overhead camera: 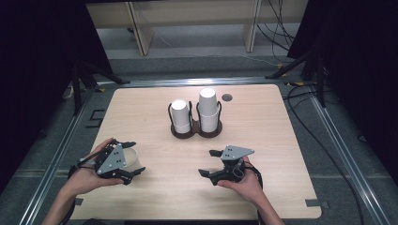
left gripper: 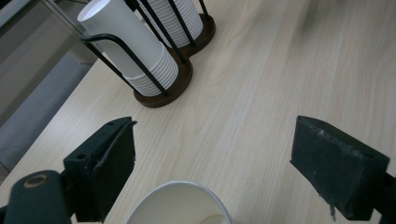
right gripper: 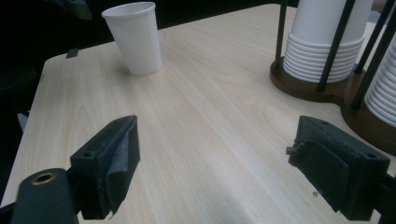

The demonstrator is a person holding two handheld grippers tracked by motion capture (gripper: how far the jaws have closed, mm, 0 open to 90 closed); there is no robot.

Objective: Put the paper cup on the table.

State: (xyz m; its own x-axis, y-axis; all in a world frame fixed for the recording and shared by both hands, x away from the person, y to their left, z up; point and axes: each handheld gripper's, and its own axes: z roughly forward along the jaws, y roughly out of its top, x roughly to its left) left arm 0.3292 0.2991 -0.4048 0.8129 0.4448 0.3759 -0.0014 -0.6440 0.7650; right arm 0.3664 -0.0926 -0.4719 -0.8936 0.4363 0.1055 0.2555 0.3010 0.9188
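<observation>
A single white paper cup (overhead camera: 132,155) stands upright near the table's front left; the right gripper view shows it (right gripper: 134,39) at far left. My left gripper (overhead camera: 135,158) hovers over it with its jaws spread on either side. In the left gripper view the cup's rim (left gripper: 180,205) lies low between the pads (left gripper: 114,161), touching neither; that gripper (left gripper: 219,156) is open. My right gripper (overhead camera: 206,162) is open at front centre-right with nothing between its jaws (right gripper: 215,158). A dark wire holder (overhead camera: 195,133) holds two stacks of upturned cups, a shorter one (overhead camera: 180,116) and a taller one (overhead camera: 208,110).
The holder (left gripper: 173,91) stands at the table's middle back, and its base (right gripper: 303,86) is near the right gripper's right jaw. A round cable hole (overhead camera: 227,97) sits behind it. The wooden table (overhead camera: 263,140) has rounded corners; cables trail over the floor at right.
</observation>
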